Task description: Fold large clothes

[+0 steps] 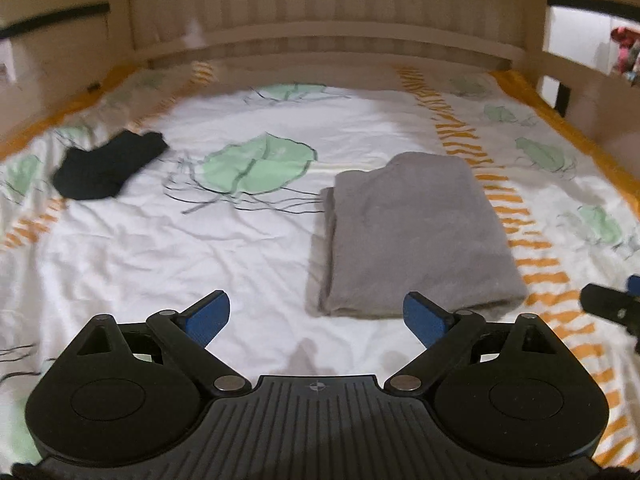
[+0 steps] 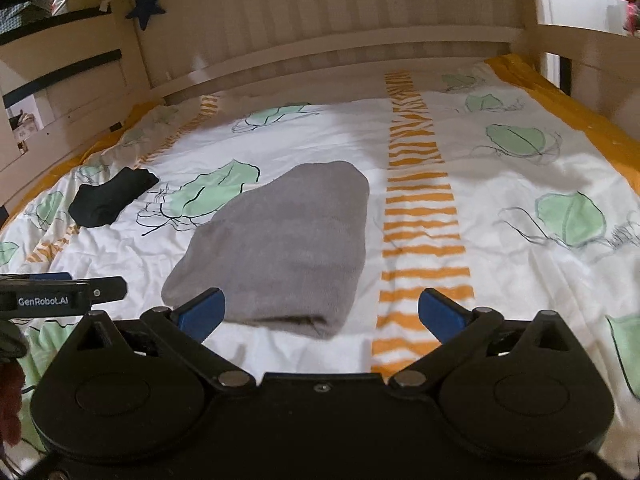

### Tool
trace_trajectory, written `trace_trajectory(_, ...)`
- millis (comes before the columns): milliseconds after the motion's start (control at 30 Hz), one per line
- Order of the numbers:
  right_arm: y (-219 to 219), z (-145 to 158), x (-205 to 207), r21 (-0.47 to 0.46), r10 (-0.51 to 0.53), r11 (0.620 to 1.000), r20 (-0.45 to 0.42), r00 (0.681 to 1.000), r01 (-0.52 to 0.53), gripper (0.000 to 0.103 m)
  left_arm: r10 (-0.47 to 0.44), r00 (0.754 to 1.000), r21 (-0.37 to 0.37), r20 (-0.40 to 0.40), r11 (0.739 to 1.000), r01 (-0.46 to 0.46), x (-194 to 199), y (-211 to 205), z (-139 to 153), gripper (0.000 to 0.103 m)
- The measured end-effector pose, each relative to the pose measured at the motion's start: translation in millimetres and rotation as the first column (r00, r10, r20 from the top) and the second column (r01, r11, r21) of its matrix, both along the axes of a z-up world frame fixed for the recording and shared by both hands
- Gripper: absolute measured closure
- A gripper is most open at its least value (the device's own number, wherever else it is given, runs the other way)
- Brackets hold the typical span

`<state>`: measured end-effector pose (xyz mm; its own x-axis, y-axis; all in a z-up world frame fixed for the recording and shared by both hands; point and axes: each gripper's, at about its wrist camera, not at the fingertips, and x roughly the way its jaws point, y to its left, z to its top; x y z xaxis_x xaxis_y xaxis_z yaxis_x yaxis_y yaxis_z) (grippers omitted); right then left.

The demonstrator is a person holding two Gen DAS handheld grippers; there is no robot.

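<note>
A grey garment (image 1: 416, 232) lies folded into a thick rectangle on the bed; it also shows in the right wrist view (image 2: 280, 244). A small black garment (image 1: 108, 164) lies crumpled at the far left of the bed, also seen in the right wrist view (image 2: 112, 196). My left gripper (image 1: 316, 316) is open and empty, held just short of the grey garment's near left corner. My right gripper (image 2: 322, 312) is open and empty, over the grey garment's near edge. The right gripper's side shows at the left wrist view's right edge (image 1: 612, 304).
The bed sheet (image 1: 200, 260) is white with green leaf prints and orange striped bands (image 2: 420, 220). A cream wooden headboard (image 2: 340, 40) and side rails (image 1: 60, 40) enclose the bed. A dark star decoration (image 2: 146, 7) hangs at the left post.
</note>
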<state>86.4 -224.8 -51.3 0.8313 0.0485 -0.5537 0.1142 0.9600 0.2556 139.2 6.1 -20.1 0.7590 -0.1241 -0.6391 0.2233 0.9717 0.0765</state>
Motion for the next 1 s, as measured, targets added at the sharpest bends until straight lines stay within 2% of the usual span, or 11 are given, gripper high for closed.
trace_trajectory(100,3,2,-15,-0.015,-0.032,0.999,-0.005,0.999,0.032,0.0,0.005,1.0,0.054,0.022,0.999,-0.006,-15,-5,1,0.008)
trace_trajectory(300,11,5,-37,-0.034,-0.057,0.998,-0.01,0.998,0.057,0.0,-0.008,0.999,-0.015,-0.036,1.0,0.007,-35,-1,-3,0.009)
trace_trajectory(433,19,5,-51,-0.038,-0.055,0.998,-0.013,0.998,0.054,0.0,-0.017,0.999,-0.003,-0.037,1.0,0.016,-49,-3,-5,0.009)
trace_trajectory(800,31,1,-73,-0.013,-0.064,0.998,-0.008,0.998,0.064,0.0,-0.009,0.999,-0.029,-0.047,1.0,0.008,-71,4,-5,0.008)
trace_trajectory(1000,40,-2,-78,-0.044,-0.05,0.998,-0.011,0.999,0.049,0.0,-0.008,0.998,-0.032,-0.062,0.999,0.006,-76,4,-7,0.008)
